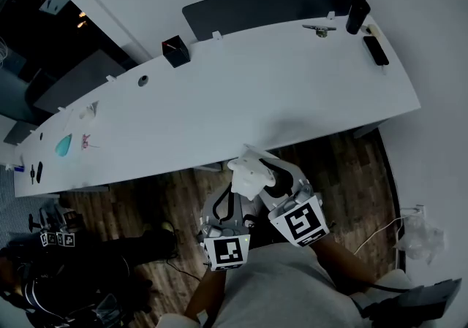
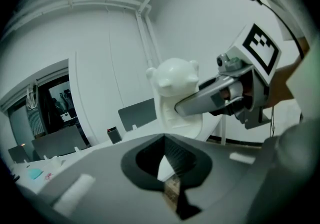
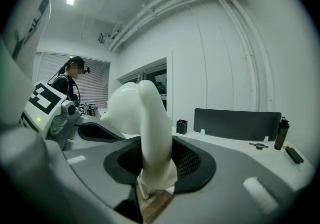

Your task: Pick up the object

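Observation:
A white bear-shaped figure (image 1: 246,179) hangs in the air above the wooden floor, in front of the white desk (image 1: 292,93). My right gripper (image 1: 265,175) is shut on it. In the right gripper view the figure (image 3: 141,133) stands upright between the two dark pads, filling the gap, and my right gripper (image 3: 156,170) clamps its lower part. My left gripper (image 1: 228,199) is just to the left of the figure, shut and empty. In the left gripper view the left gripper (image 2: 169,168) has its pads together, and the bear's head (image 2: 175,81) shows beyond them, with a right gripper finger (image 2: 210,98) along its side.
The curved desk carries a black pen cup (image 1: 175,51), a black bottle (image 1: 357,14), keys (image 1: 319,29), a flat black device (image 1: 376,50) and a teal item (image 1: 63,145). A dark partition (image 1: 270,5) stands behind it. Another person (image 3: 70,81) stands at the far left.

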The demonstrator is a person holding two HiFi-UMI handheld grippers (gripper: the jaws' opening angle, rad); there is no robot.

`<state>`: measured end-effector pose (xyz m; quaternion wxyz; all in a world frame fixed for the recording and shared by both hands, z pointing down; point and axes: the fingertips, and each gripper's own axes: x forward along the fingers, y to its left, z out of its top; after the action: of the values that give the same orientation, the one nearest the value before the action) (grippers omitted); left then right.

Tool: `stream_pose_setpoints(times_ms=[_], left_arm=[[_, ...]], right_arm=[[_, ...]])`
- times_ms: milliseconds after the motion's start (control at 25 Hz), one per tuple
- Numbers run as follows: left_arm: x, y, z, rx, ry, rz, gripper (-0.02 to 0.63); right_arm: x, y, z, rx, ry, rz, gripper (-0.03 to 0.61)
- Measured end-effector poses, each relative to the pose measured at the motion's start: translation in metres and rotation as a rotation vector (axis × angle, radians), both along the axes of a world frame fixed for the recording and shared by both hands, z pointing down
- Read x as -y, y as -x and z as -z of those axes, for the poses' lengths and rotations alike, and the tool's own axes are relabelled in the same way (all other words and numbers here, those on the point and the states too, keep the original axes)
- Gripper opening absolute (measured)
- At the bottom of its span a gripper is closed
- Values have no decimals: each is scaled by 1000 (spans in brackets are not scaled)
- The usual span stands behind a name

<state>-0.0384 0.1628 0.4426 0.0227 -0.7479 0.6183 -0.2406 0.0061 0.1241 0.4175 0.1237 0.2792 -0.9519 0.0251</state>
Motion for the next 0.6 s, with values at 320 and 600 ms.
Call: stream_pose_setpoints(times_ms=[320,600], left_arm=[[-35,56,15,-46,-50,-3,0],[-44,60,10,-79,-69,-20,0]], right_arm=[[-42,29,13,52,16,-18,141],[-59,14,24,115,2,-59,143]])
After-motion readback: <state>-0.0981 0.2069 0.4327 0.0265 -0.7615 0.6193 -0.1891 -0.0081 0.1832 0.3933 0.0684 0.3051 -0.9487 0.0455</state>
